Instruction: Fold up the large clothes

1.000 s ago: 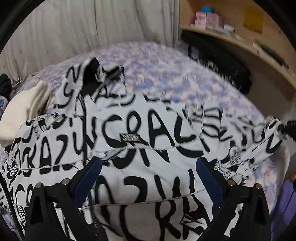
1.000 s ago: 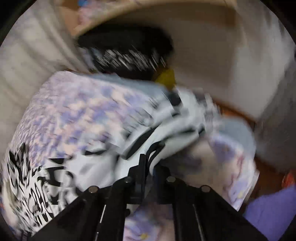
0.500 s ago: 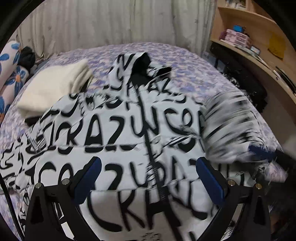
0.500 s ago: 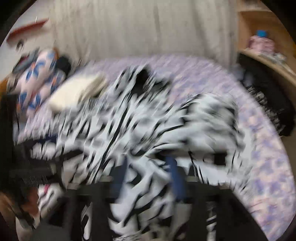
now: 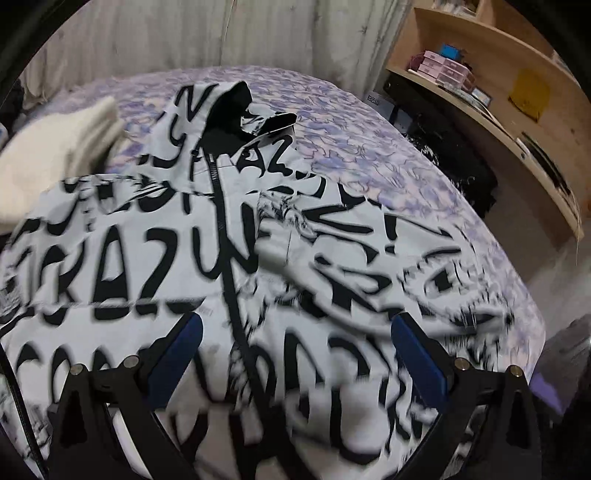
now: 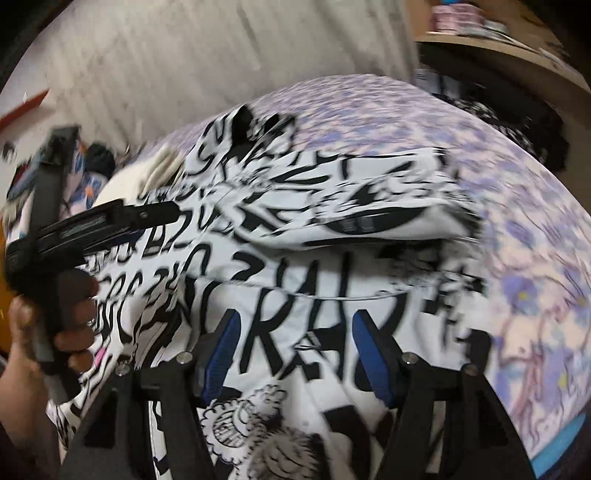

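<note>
A white jacket (image 5: 147,266) printed with big black letters lies face up on the bed, its zip (image 5: 225,236) running up to the black-lined hood (image 5: 229,107). One sleeve (image 5: 369,258) lies folded across the front. My left gripper (image 5: 295,347) hovers over the lower front, open, with nothing between its blue pads. In the right wrist view the same sleeve (image 6: 369,199) lies across the jacket (image 6: 295,266). My right gripper (image 6: 297,354) is open just above the cloth and holds nothing. A hand (image 6: 70,325) holds the left gripper (image 6: 159,213) at the left.
The bed has a purple floral cover (image 5: 369,147). A folded cream garment (image 5: 55,147) lies left of the hood. A dark bag (image 5: 450,155) and wooden shelves (image 5: 480,92) stand right of the bed. A pale curtain (image 5: 221,33) hangs behind.
My right gripper carried the sleeve across the jacket front, let it go and opened. The sleeve now lies folded over the chest. The left gripper stayed open and shifted over the jacket.
</note>
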### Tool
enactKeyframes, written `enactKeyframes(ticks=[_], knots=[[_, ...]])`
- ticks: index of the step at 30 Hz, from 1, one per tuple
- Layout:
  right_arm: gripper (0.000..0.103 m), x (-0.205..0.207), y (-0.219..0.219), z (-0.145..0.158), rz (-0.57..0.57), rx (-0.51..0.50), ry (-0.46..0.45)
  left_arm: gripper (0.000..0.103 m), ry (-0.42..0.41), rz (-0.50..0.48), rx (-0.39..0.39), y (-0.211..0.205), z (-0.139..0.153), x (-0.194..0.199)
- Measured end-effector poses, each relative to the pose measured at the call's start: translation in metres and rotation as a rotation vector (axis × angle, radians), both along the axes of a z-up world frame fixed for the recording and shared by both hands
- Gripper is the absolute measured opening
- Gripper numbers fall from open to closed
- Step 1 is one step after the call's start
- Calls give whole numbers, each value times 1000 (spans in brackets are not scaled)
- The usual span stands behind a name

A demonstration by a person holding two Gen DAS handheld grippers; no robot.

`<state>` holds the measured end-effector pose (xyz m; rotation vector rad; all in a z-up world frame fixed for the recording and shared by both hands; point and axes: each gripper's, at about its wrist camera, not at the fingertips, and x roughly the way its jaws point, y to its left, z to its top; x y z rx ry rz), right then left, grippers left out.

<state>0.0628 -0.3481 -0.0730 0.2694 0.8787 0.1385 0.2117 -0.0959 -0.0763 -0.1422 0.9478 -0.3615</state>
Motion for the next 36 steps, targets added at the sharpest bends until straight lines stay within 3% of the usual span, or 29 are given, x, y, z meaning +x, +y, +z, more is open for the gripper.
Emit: enactKeyframes(ticks=[4, 5, 6, 7, 8, 9, 11, 13, 16, 18, 20, 23, 26, 28, 30, 32, 34, 36], knots=[[62, 0, -12, -7, -34, 70, 14, 101, 72, 34, 5, -5, -22, 52], [62, 3, -12, -11, -37, 73, 25, 96, 100, 50, 7, -6, -30, 65], [62, 5, -12, -15, -37, 69, 37, 87, 125, 59, 0, -8, -37, 76], [62, 7, -11, -18, -35, 66, 51, 49, 164, 54, -19, -11, -45, 88], [62, 9, -10, -20, -33, 65, 61, 26, 215, 43, -39, -14, -53, 97], [62, 8, -11, -21, -33, 64, 66, 26, 273, 59, -58, -17, -59, 105], [62, 9, -12, -17, -34, 53, 57, 24, 225, 59, -63, -22, -48, 105], [62, 8, -14, -9, -34, 34, 34, 24, 104, 14, 2, -32, -17, 92], [62, 6, -20, 8, -46, -1, -12, 23, -47, 5, 34, -20, 31, 63], [62, 5, -26, 17, -56, -12, -29, 23, -108, 18, 30, 1, 53, 45], [62, 6, -31, 22, -64, -22, -31, 23, -146, 56, 76, 29, 60, 23], [62, 11, -37, 20, -66, -27, 5, 25, -109, 126, 164, 68, 36, 3], [64, 18, -43, 11, -81, -40, 51, 33, 49, 162, 235, 102, -17, -2], [64, 28, -48, 8, -91, -38, 85, 33, 148, 167, 232, 118, -42, -1], [64, 41, -53, 10, -92, -24, 100, 40, 157, 182, 188, 127, -44, 3], [73, 60, -58, 12, -104, -17, 105, 70, 152, 196, 115, 135, -38, 11], [76, 86, -63, 12, -130, -20, 112, 84, 126, 211, 72, 136, -33, 20], [76, 118, -67, 5, -131, -3, 144, 84, 117, 218, 84, 132, -34, 37]])
